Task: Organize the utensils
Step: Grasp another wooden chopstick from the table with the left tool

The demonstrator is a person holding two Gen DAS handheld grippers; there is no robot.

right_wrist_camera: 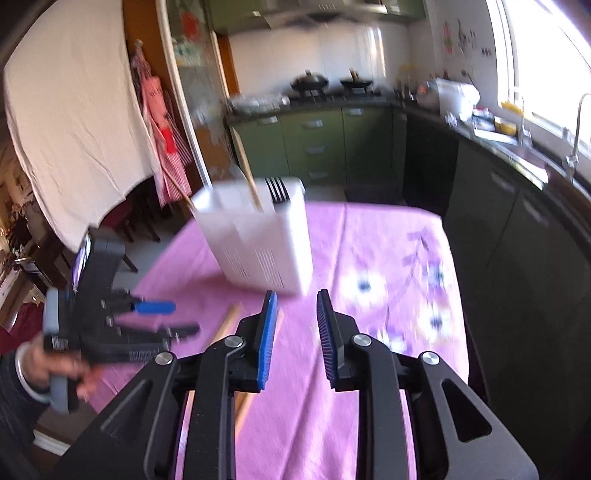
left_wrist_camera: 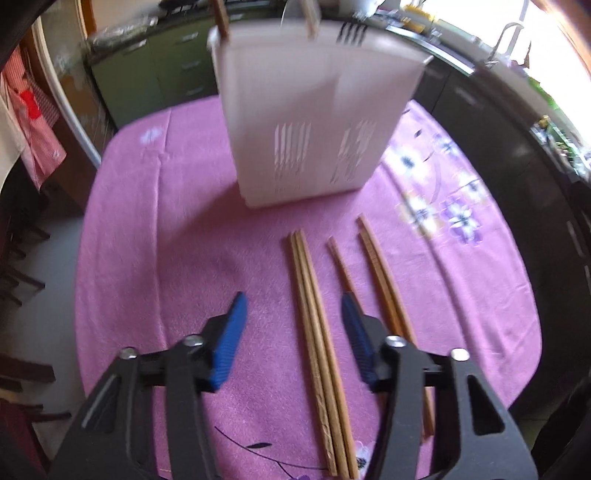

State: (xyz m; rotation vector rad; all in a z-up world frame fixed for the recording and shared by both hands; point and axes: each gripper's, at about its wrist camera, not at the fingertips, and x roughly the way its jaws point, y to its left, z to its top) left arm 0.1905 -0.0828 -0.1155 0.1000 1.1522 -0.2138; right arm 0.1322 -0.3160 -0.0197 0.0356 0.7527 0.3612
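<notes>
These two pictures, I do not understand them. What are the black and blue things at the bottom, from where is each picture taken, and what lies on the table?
A person holds one grasping tool in each hand; a camera on each looks forward along its two blue-padded fingers. The left wrist view shows the left tool, open and empty, above wooden chopsticks lying on the pink tablecloth. Behind them stands a white utensil holder, already containing chopsticks and a black fork. The right wrist view shows the right tool, also open and holding nothing. At its left edge you see the person's hand gripping the left tool.
</notes>
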